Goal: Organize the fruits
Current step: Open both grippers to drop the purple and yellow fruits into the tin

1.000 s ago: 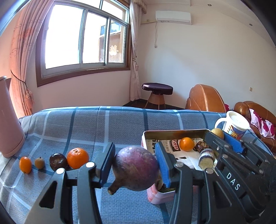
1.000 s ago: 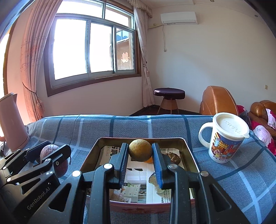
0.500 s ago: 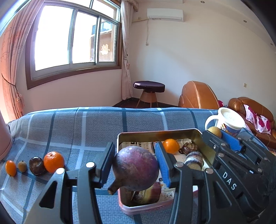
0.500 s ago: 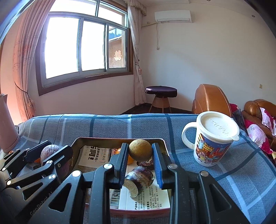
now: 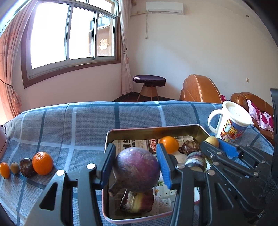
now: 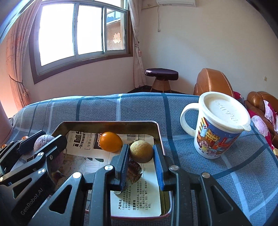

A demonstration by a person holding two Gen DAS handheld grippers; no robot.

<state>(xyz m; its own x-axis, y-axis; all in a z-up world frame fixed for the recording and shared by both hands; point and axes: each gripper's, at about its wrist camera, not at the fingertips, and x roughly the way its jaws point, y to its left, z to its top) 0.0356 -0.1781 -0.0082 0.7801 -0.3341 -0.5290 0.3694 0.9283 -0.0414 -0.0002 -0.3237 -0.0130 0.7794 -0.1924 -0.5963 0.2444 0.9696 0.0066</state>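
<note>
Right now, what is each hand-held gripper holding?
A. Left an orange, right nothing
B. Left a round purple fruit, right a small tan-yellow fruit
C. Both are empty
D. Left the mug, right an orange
B: the left hand-held gripper clamps the round purple fruit, and the right hand-held gripper pinches the small tan-yellow fruit, both over the tin tray.

A blue plaid cloth (image 5: 73, 125) covered the counter, and a lidded white mug (image 6: 220, 125) with a cartoon print stood on it near the right edge. Behind it, a round dark-topped stool (image 6: 162, 76) stood by the curtained window (image 5: 69, 34), with brown leather armchairs (image 5: 198, 90) to the right and an air conditioner (image 5: 164, 7) high on the wall.
</note>
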